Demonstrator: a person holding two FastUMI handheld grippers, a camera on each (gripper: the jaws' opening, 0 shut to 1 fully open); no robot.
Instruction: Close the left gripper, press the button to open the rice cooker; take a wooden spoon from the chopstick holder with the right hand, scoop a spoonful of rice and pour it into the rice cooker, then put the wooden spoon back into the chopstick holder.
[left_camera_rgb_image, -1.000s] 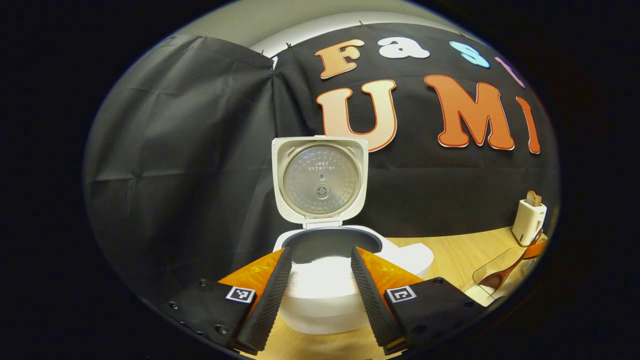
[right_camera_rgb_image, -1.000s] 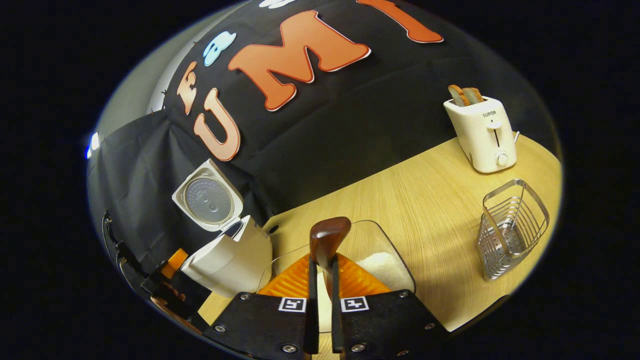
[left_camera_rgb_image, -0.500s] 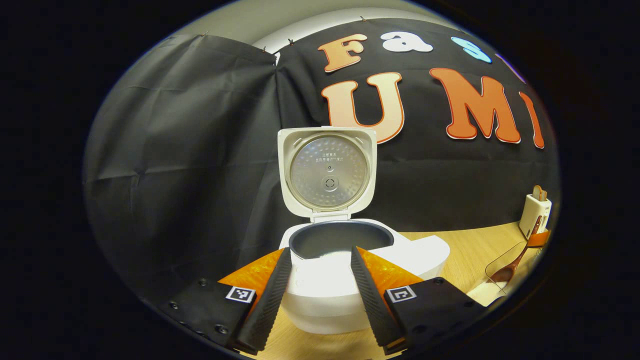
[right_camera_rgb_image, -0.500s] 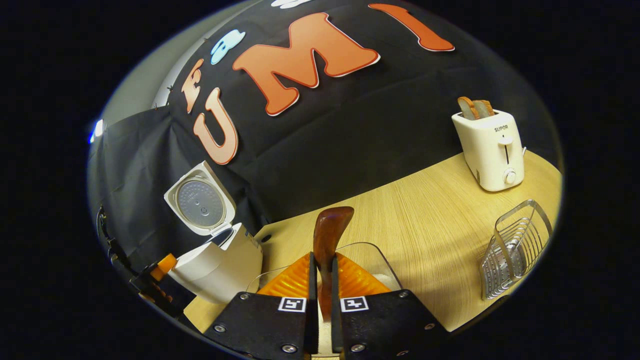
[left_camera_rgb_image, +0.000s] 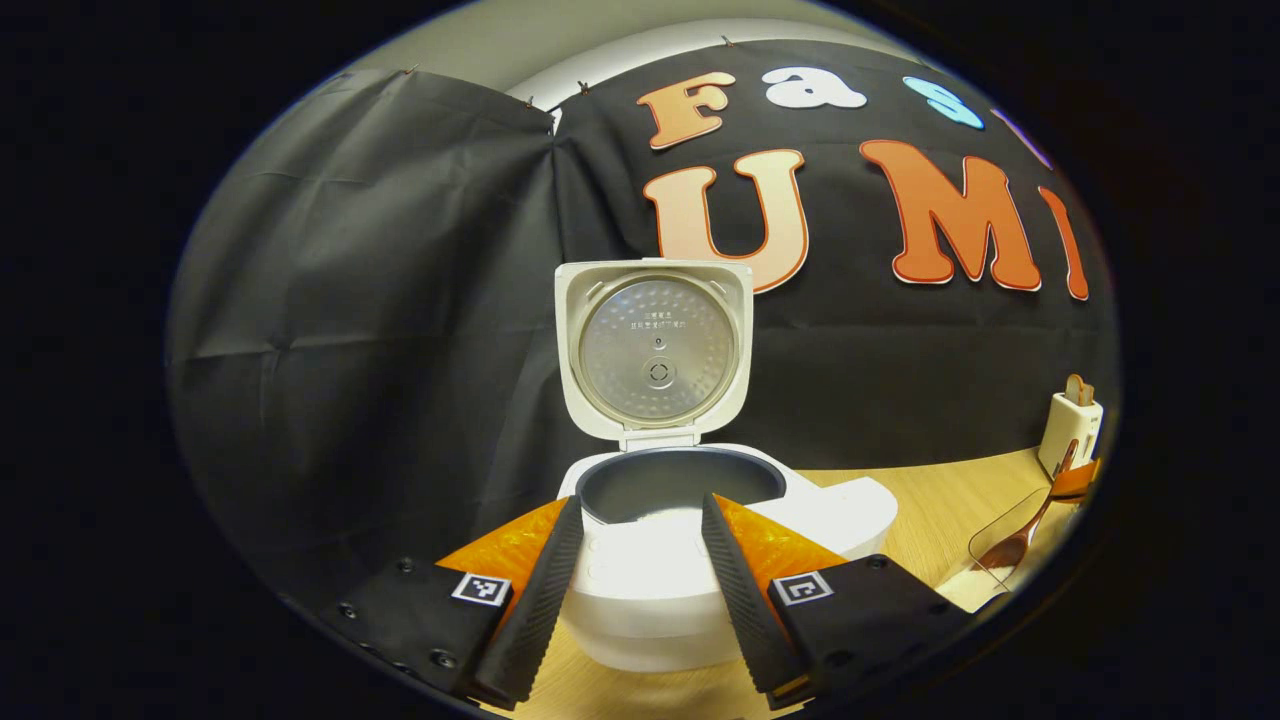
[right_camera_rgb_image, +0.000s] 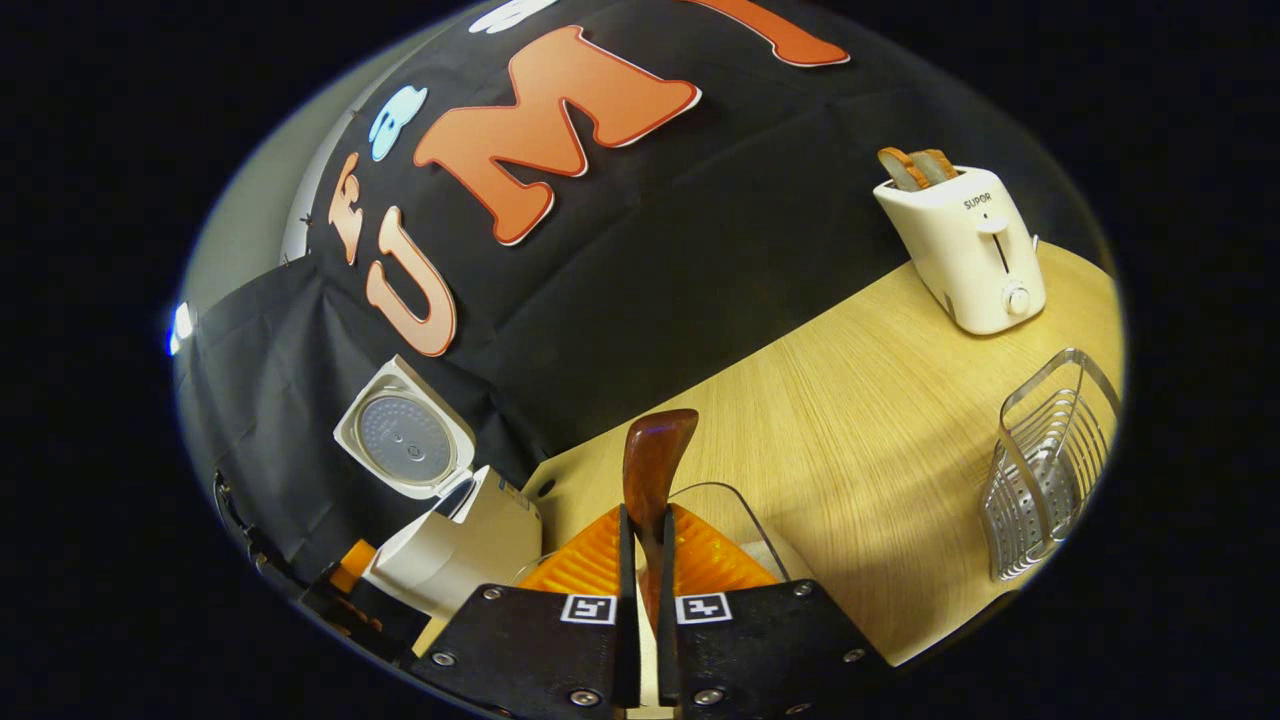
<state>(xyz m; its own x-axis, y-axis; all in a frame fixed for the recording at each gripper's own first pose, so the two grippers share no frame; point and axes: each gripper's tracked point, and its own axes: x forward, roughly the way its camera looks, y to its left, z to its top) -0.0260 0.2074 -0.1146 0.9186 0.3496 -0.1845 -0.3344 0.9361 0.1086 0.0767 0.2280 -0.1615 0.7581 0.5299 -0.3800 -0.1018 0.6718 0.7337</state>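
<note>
The white rice cooker (left_camera_rgb_image: 650, 590) stands open, its lid (left_camera_rgb_image: 655, 350) upright and the dark inner pot (left_camera_rgb_image: 680, 480) showing. My left gripper (left_camera_rgb_image: 642, 500) is open just in front of it, touching nothing. My right gripper (right_camera_rgb_image: 645, 520) is shut on the handle of the wooden spoon (right_camera_rgb_image: 655, 455), whose dark bowl sticks out ahead above the clear rice container (right_camera_rgb_image: 745, 520). Whether the spoon carries rice I cannot tell. The cooker (right_camera_rgb_image: 455, 545) lies to the left in the right gripper view. The wire chopstick holder (right_camera_rgb_image: 1050, 470) stands at the right edge.
A white toaster (right_camera_rgb_image: 965, 250) with bread slices stands at the back right of the wooden table (right_camera_rgb_image: 860, 400). In the left gripper view, the spoon (left_camera_rgb_image: 1015, 540), the clear container (left_camera_rgb_image: 995, 555) and the toaster (left_camera_rgb_image: 1070, 430) show far right. Black cloth backs the table.
My right gripper has lifted the spoon off the rice and tilted a little; the holder has slid toward the view's right edge. The left gripper has shifted only slightly and stays open.
</note>
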